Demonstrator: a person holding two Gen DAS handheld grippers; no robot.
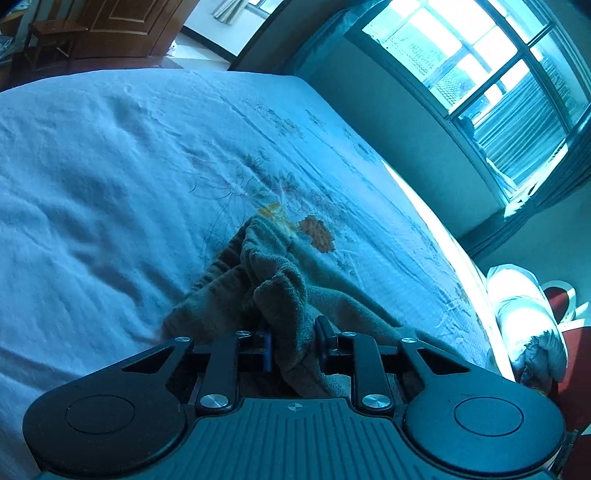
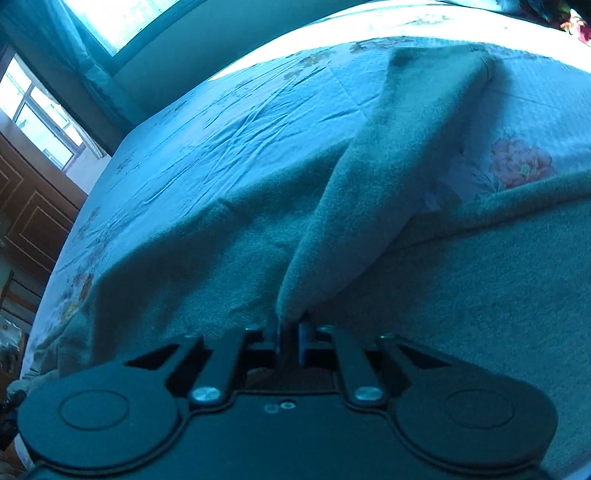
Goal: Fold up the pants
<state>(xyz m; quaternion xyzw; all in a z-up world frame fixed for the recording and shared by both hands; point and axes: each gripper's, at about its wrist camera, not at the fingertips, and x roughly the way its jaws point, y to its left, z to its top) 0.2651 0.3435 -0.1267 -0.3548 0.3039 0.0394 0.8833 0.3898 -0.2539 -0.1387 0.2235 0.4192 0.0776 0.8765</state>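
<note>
Fleece pants [image 1: 258, 280], brownish grey, lie bunched on a pale flowered bedsheet [image 1: 110, 166]. In the left wrist view a thick bundle of their gathered waistband fills the space between the jaws of my left gripper [image 1: 294, 350], which is shut on it. In the right wrist view the same pants [image 2: 388, 155] spread wide over the bedsheet [image 2: 221, 122], one leg running away to the upper right. My right gripper [image 2: 290, 341] is shut on a pinched ridge of the fabric, lifted into a fold at the fingertips.
A window [image 1: 480, 66] and a wall run along the far side of the bed. A white bundle [image 1: 524, 317] sits beyond the bed's right edge. A wooden door [image 1: 122, 26] and chair stand behind the bed; wooden cabinets [image 2: 33, 210] show at the left.
</note>
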